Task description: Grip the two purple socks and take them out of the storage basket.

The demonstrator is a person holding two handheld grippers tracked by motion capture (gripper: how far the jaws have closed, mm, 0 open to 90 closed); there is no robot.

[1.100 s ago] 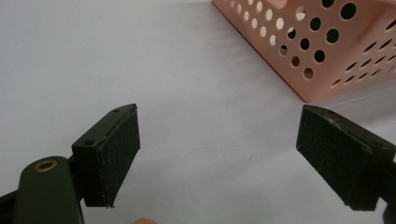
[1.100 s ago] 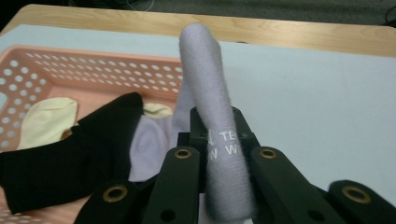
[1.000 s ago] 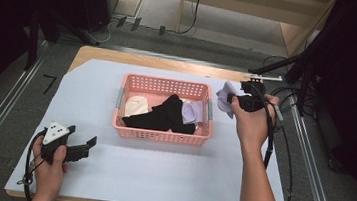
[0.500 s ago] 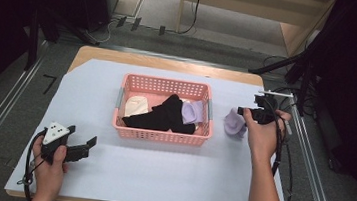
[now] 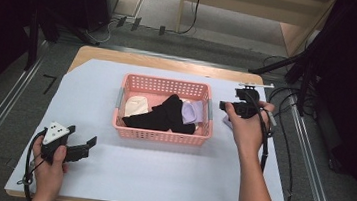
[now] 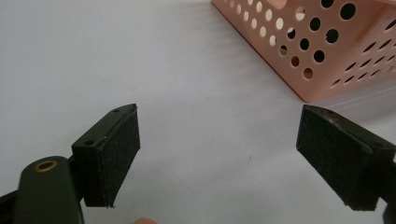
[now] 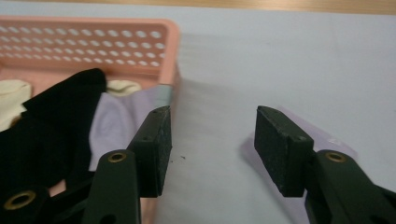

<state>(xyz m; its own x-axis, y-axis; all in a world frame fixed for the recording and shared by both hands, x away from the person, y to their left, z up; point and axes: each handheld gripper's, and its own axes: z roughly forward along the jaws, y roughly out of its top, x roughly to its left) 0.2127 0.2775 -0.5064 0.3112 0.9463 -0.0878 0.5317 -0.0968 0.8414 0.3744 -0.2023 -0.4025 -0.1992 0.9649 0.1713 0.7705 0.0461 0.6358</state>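
Two lilac socks matter here. One lies flat on the white sheet, under and just past the right-hand jaw of the right gripper. Its jaws have just been opening and now stand about half apart, with only bare sheet between the pads, so this loose lilac sock looks released. How its long axis runs I cannot tell. The other lilac sock lies in the pink basket, just to the left of those jaws over the near rim, beside a black sock and a cream one. The right hand is clearly the nearer for fetching it. The left gripper rests well apart from the basket with its jaws wide and empty. No brand, label or writing can be read anywhere.
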